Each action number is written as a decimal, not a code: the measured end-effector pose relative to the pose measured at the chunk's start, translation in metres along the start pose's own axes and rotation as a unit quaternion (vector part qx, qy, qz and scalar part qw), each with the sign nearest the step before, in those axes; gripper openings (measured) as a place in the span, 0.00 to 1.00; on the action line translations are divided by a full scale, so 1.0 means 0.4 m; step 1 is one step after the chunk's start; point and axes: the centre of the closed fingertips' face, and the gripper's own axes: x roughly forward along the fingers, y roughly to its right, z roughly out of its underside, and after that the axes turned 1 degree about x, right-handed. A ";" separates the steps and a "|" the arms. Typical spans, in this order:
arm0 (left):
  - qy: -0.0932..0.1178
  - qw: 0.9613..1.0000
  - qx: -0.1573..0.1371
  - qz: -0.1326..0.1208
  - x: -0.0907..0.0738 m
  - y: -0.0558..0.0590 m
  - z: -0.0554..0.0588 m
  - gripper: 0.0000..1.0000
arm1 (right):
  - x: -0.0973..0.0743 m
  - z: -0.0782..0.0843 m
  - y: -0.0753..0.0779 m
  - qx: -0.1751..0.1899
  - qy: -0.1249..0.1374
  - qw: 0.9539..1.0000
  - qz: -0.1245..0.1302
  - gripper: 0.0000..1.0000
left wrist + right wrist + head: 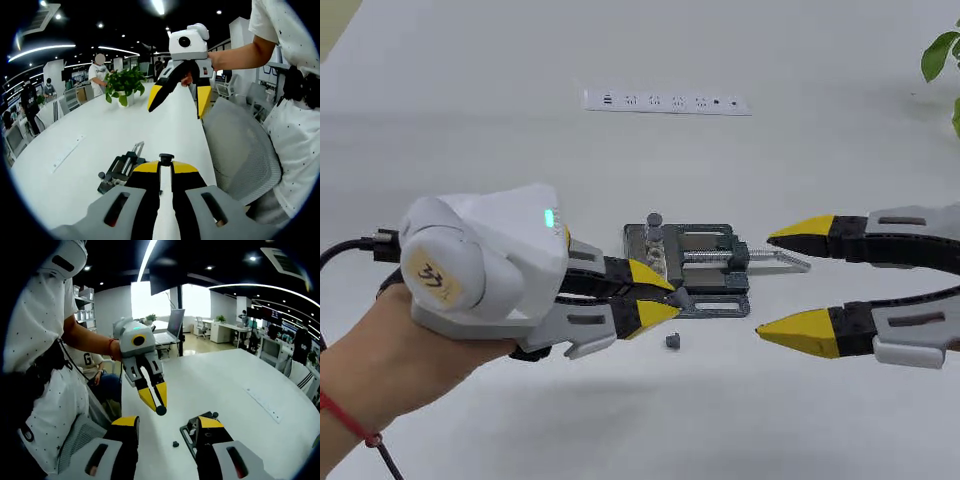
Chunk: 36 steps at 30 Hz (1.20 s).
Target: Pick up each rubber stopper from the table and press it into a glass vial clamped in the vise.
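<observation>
The left tongs [665, 297], clenched on a small dark rubber stopper [166, 158], hung by the grey metal vise [718, 288], seemingly for pressing; the right tongs [766, 283] stood released, clear.

Left claw [674, 299] tight on a rubber stopper [161, 410], right claw [765, 282] wide open, tips toward each other.

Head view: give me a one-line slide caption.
Left gripper holds a stopper by the vise; right gripper open, another stopper on the table.

Loose grey stopper [672, 341] beside vise [708, 288], capped vial [656, 256] clamped upright
</observation>
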 end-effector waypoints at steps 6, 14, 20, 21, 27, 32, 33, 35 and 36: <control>0.013 1.000 0.001 0.002 -0.004 0.014 -0.044 0.04 | 0.015 -0.031 -0.019 -0.021 -0.006 0.999 -0.029 0.31; 0.026 1.000 0.000 0.003 -0.007 0.023 -0.068 0.04 | 0.041 -0.020 -0.042 -0.045 -0.032 0.997 -0.060 0.20; 0.027 1.000 0.000 0.003 -0.007 0.028 -0.072 0.04 | 0.045 -0.012 -0.043 -0.048 -0.037 0.996 -0.064 0.14; 0.028 1.000 -0.001 0.003 -0.007 0.029 -0.073 0.04 | 0.045 -0.012 -0.044 -0.047 -0.037 0.996 -0.066 0.13; 0.029 1.000 0.000 0.005 -0.006 0.033 -0.072 0.04 | 0.048 -0.012 -0.049 -0.049 -0.040 0.996 -0.069 0.12; 0.033 0.999 -0.003 0.006 -0.006 0.034 -0.078 0.04 | 0.048 -0.007 -0.055 -0.049 -0.045 0.995 -0.074 0.11; 0.033 0.999 -0.002 0.006 -0.006 0.034 -0.079 0.04 | 0.048 -0.006 -0.055 -0.048 -0.045 0.995 -0.074 0.11; 0.032 0.999 0.000 0.007 -0.007 0.034 -0.078 0.04 | 0.048 -0.007 -0.053 -0.049 -0.044 0.995 -0.074 0.10; 0.032 0.999 0.000 0.007 -0.007 0.035 -0.079 0.04 | 0.048 -0.007 -0.054 -0.050 -0.044 0.995 -0.074 0.10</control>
